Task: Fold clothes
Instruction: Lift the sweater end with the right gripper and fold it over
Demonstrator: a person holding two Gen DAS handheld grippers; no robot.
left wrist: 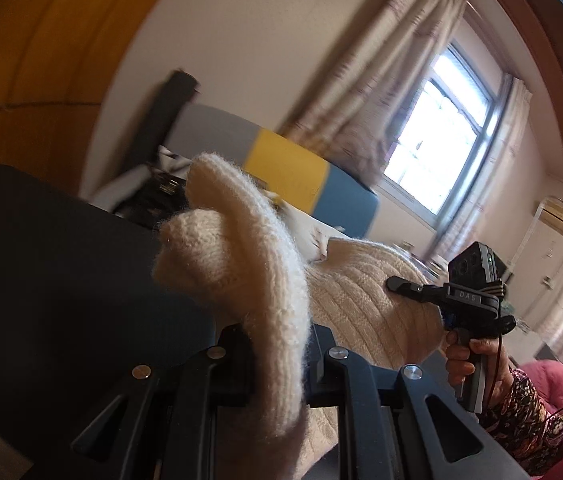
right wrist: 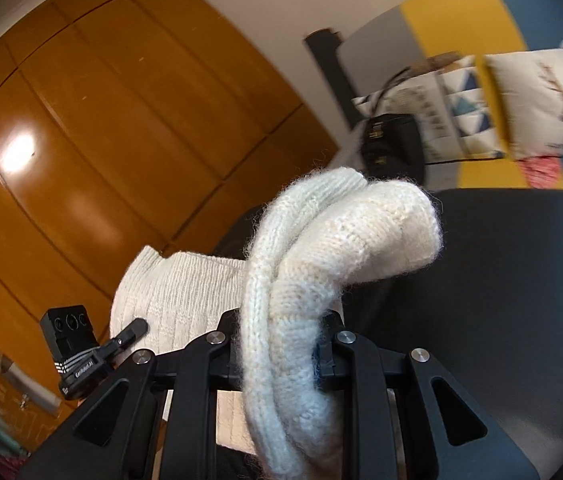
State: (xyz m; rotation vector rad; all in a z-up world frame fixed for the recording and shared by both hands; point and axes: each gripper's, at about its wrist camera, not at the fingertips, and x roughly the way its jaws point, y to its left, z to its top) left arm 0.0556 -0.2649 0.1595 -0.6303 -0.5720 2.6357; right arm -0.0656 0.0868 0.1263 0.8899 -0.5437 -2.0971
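A cream knit sweater (left wrist: 353,304) is lifted between both grippers above a dark mat (left wrist: 61,272). In the left wrist view, my left gripper (left wrist: 277,360) is shut on a thick rolled fold of the sweater, which bulges up past the fingers. To the right, a hand (left wrist: 469,360) holds my right gripper (left wrist: 397,283), its tip against the ribbed knit. In the right wrist view, my right gripper (right wrist: 281,344) is shut on another bunched fold of the sweater (right wrist: 321,248). My left gripper (right wrist: 135,328) shows at lower left against the ribbed panel. The sweater's lower part is hidden.
A wooden wardrobe (right wrist: 101,120) fills the left side. Behind stand a bed headboard (left wrist: 281,160) in grey, yellow and blue, patterned pillows (right wrist: 541,100) and a black bag (right wrist: 393,144). A curtained window (left wrist: 441,128) is at right, with pink fabric (left wrist: 553,380) near the person's sleeve.
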